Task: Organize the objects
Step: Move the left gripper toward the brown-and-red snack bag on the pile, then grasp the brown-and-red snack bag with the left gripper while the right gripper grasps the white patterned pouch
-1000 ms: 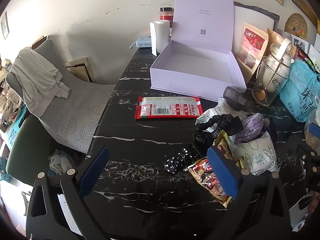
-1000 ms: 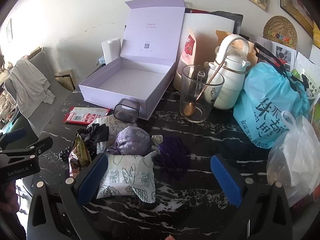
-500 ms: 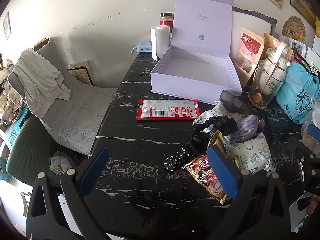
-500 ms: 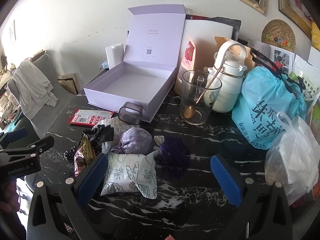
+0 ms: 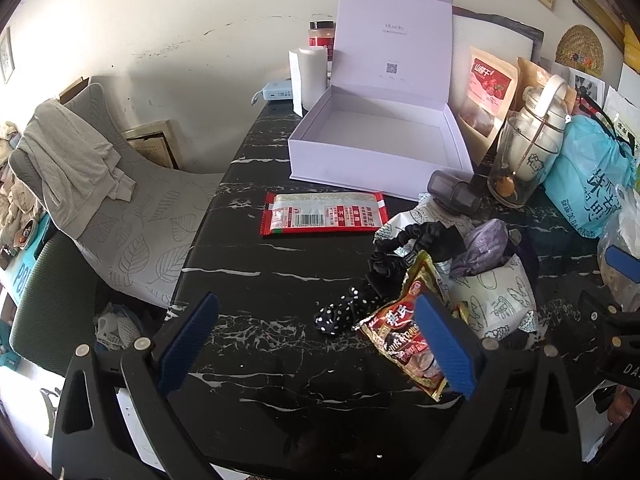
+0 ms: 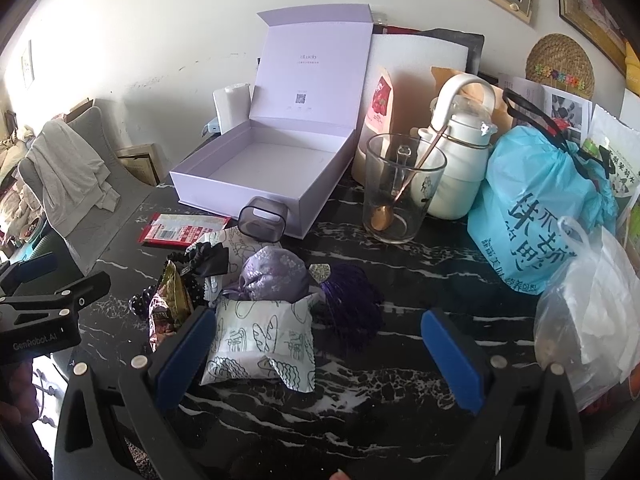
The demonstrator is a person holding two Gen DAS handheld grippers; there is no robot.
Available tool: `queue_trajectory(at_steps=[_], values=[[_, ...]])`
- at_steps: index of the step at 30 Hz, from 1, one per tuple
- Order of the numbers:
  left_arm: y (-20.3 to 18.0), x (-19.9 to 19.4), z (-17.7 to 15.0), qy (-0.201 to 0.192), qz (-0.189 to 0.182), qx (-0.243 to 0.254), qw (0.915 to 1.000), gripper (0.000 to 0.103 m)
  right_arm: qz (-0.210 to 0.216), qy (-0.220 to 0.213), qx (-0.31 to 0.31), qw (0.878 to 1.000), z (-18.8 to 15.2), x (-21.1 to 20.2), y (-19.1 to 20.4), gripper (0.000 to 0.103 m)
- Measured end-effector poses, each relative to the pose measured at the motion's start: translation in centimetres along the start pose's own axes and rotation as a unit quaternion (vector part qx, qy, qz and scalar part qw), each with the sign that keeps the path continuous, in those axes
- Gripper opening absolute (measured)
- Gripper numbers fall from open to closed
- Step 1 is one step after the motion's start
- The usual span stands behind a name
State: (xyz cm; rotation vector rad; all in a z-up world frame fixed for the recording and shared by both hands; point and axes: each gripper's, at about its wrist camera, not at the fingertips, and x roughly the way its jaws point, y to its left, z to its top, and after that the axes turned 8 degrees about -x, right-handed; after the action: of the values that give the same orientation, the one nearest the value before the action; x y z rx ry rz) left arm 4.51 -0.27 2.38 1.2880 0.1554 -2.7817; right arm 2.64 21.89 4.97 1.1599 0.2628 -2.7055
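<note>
Both tools hang above the black marbled surface point(image 5: 260, 272) with their blue-padded fingers spread wide apart and nothing between them. The left tool point(image 5: 316, 344) sits over bare surface, its right finger in front of a brown snack packet point(image 5: 404, 340). The right tool point(image 6: 320, 354) frames a white patterned pouch point(image 6: 260, 340) that lies flat near its left finger.

Behind that pouch, a lilac embroidered sachet point(image 6: 276, 274) rests touching a dark purple tassel point(image 6: 352, 304). A black scrunchie point(image 5: 404, 248) and a polka-dot hair tie point(image 5: 344, 308) lie just beside the snack packet. A red flat packet point(image 5: 324, 214) lies alone, between the clutter and the open lavender box point(image 5: 376, 140), whose lid stands upright and whose tray is empty. A smoky plastic cap point(image 6: 264, 222) lies on its side against the box front. A glass with a spoon point(image 6: 400, 192) stands to the right of the box.
</note>
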Motion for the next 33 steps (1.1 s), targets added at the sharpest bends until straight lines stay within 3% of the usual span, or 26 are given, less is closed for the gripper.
queue_trajectory(at_steps=[19,33], values=[[-2.0,3.4,-1.9,0.064,-0.045,0.022,0.9967,0.099,0.017,0.039,0.009,0.999,-2.3,2.4,-1.0,0.102],[-3.4,6.3,-3.3,0.113,-0.081,0.034,0.9897,0.099,0.076,0.062,-0.001,0.995,-3.2,4.7,-0.7,0.102]])
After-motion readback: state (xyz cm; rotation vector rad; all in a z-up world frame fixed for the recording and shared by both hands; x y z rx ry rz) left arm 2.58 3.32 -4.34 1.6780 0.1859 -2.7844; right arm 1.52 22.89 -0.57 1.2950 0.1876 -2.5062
